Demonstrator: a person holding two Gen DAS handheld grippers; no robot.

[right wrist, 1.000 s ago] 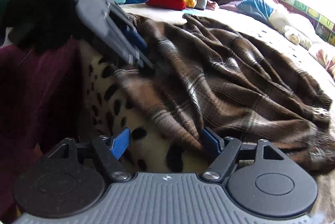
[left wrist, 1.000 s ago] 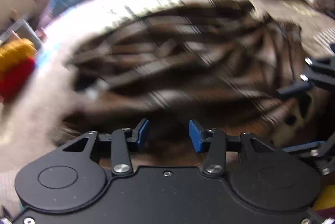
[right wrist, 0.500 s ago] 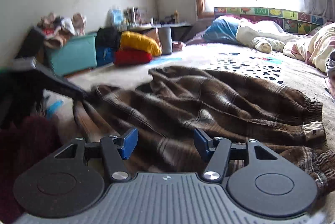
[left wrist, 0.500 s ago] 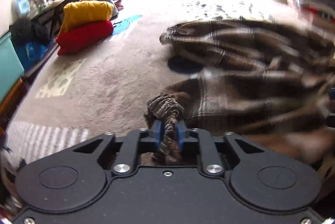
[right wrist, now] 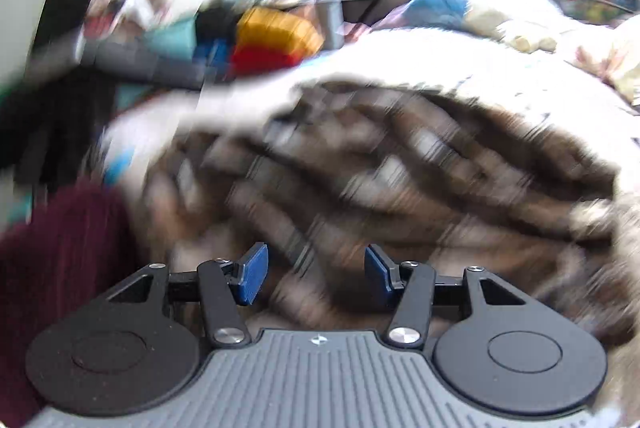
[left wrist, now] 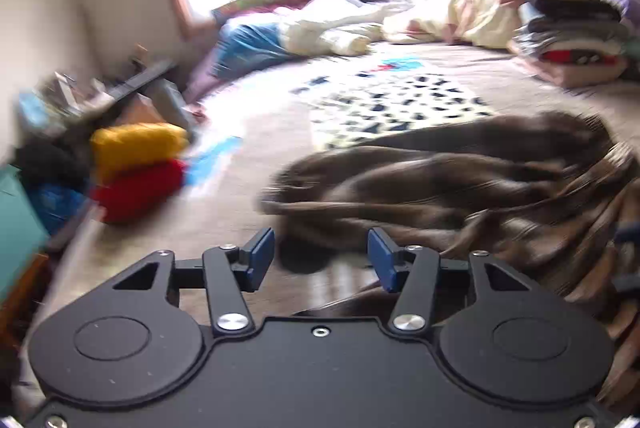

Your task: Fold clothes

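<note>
A brown plaid garment (left wrist: 460, 188) lies crumpled on the bed, blurred by motion in both views. My left gripper (left wrist: 320, 262) is open and empty, with the garment's near edge just ahead and to the right of its blue pads. My right gripper (right wrist: 316, 272) is open and empty, held low over the same garment (right wrist: 400, 164), which fills the view in front of it.
Folded yellow (left wrist: 136, 144) and red (left wrist: 140, 188) clothes are stacked at the bed's left side. A stack of folded clothes (left wrist: 576, 40) and rumpled bedding (left wrist: 472, 4) lie at the far end. A maroon cloth (right wrist: 60, 260) lies left of the right gripper.
My left gripper was shut on the garment's knitted cuff half a second ago and has let it go. Both cameras have swung, with heavy blur.
</note>
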